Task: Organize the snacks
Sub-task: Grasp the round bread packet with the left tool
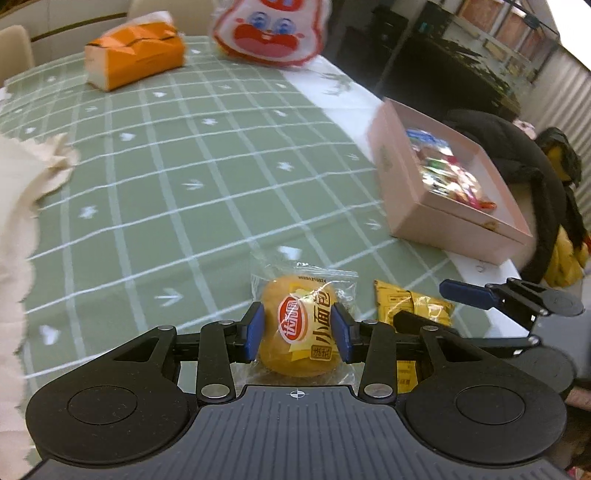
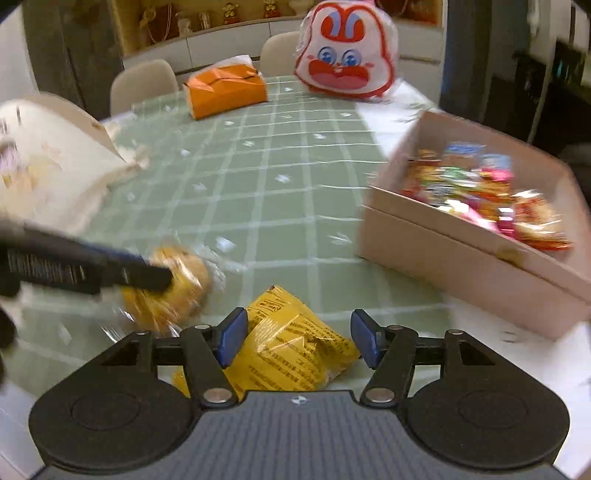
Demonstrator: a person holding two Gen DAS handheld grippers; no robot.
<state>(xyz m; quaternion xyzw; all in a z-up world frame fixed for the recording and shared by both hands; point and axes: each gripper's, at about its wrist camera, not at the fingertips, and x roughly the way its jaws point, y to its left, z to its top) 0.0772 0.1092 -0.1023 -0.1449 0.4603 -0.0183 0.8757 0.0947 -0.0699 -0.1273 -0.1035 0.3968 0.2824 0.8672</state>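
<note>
A: Across most of the left wrist view spreads a green checked tablecloth (image 1: 207,177), smooth, with white grid lines and small white motifs. What is the biggest thing on it?

B: At the right edge, a pale pink cardboard box (image 1: 417,192), rectangular and shallow, its lid off. Inside lies a heap of shiny, many-coloured snack packets (image 1: 448,175).

A: And along the top?

B: At top centre stands a glossy plastic bag printed with a red and white rabbit face (image 1: 269,29). At upper left is an orange tissue pack (image 1: 135,51), soft and blocky, with a white tissue showing on top. A cream cloth bag (image 1: 22,192) with a ruffled edge fills the left edge.

A: Where are the snacks still loose?

B: Low in the centre, both lying on the cloth. A round golden bun in a clear crinkly wrapper (image 1: 303,328) sits between the blue pads of the left gripper (image 1: 301,328); the pads meet its sides, about half open. Just right of it lies a yellow foil packet (image 2: 291,350), creased, with black print.

A: And the right gripper (image 2: 297,341)?

B: Its jaws straddle the yellow packet, the left pad against the foil, the right one clear of it, so nothing is gripped. The left gripper's dark finger crosses the bun, blurred, at centre left in the right wrist view.
</note>
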